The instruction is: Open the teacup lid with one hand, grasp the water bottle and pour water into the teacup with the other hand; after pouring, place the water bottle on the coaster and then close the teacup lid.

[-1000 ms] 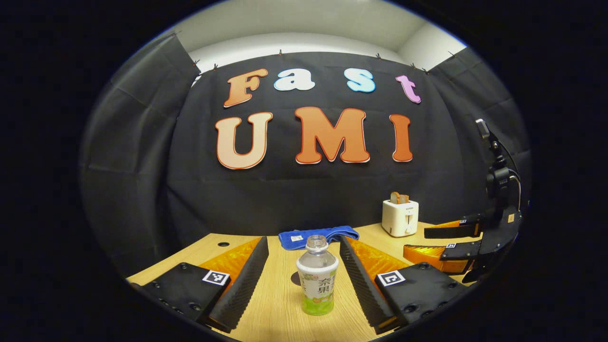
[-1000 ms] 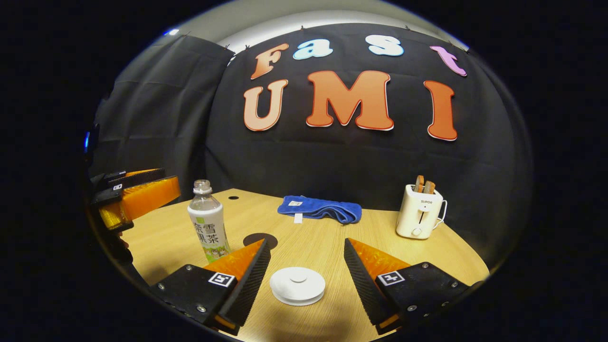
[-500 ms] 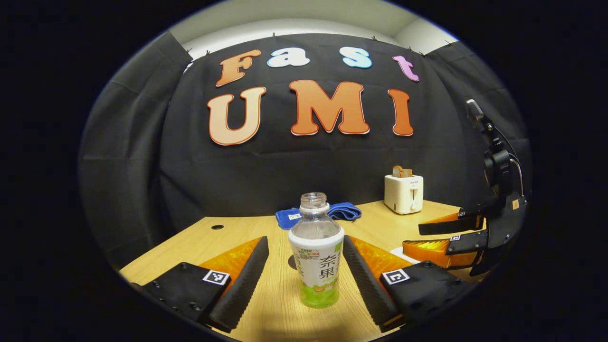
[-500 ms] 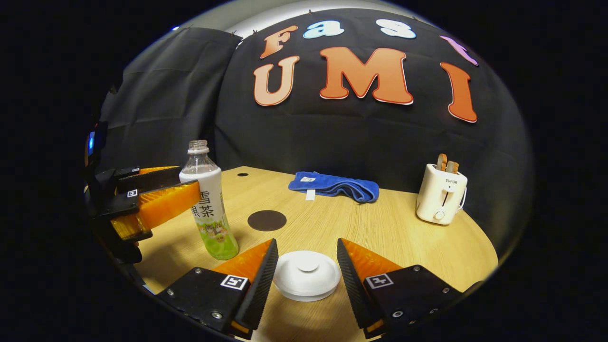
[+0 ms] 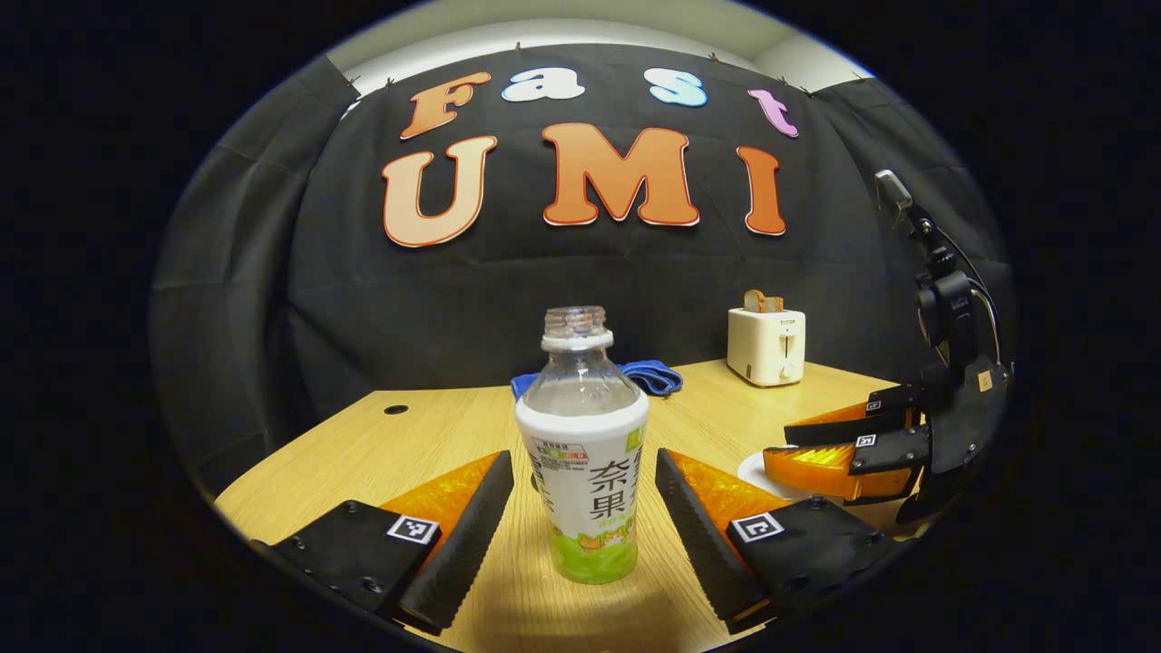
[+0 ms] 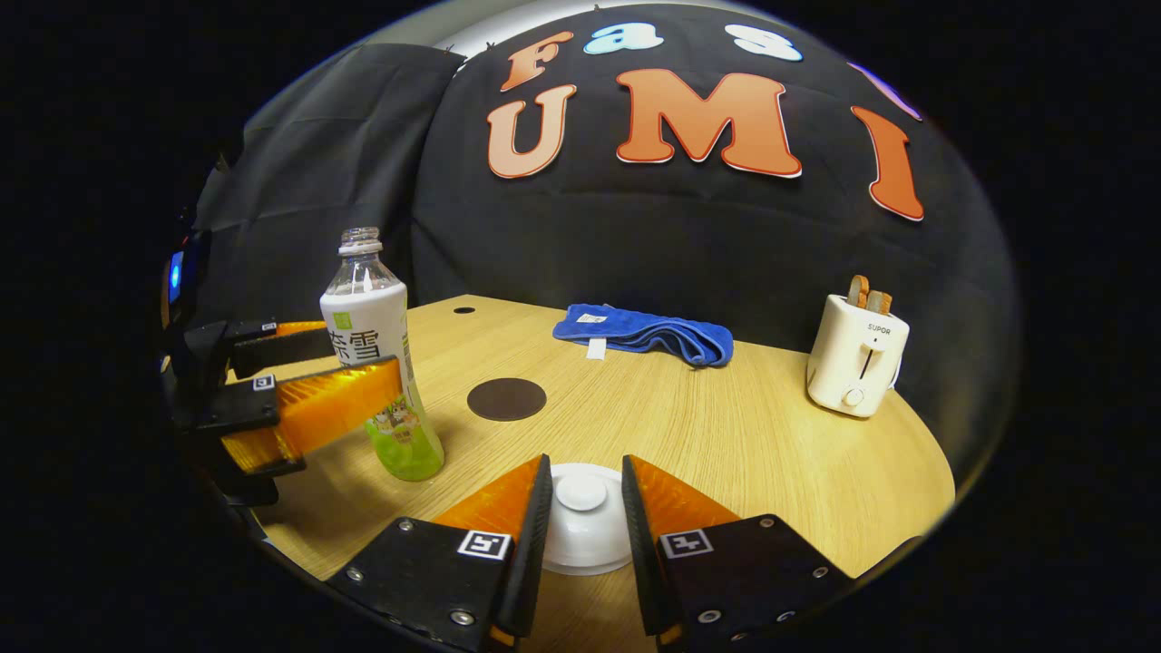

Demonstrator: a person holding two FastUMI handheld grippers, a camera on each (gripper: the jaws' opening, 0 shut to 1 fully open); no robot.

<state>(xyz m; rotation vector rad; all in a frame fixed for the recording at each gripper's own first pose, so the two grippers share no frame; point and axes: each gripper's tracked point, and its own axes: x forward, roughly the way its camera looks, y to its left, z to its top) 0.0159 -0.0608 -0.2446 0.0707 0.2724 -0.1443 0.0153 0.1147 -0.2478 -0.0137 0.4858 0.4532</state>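
Nothing is done yet: the lid point(image 6: 581, 519) sits on the teacup between the right gripper point(image 6: 585, 508)'s narrowed, not visibly touching fingers, while the left gripper point(image 5: 580, 508) stands wide open around the upright water bottle point(image 5: 583, 472), and the coaster point(image 6: 506, 399) mid-tabletop is bare.

In the right gripper view the teacup lid point(image 6: 581, 517) sits on the counter point(image 6: 726, 453) at 6 o'clock, the water bottle point(image 6: 376, 363) at 9, the coaster point(image 6: 506, 399) between them toward 11, the towel point(image 6: 646, 334) behind at 12, the toaster point(image 6: 856, 355) at 2.
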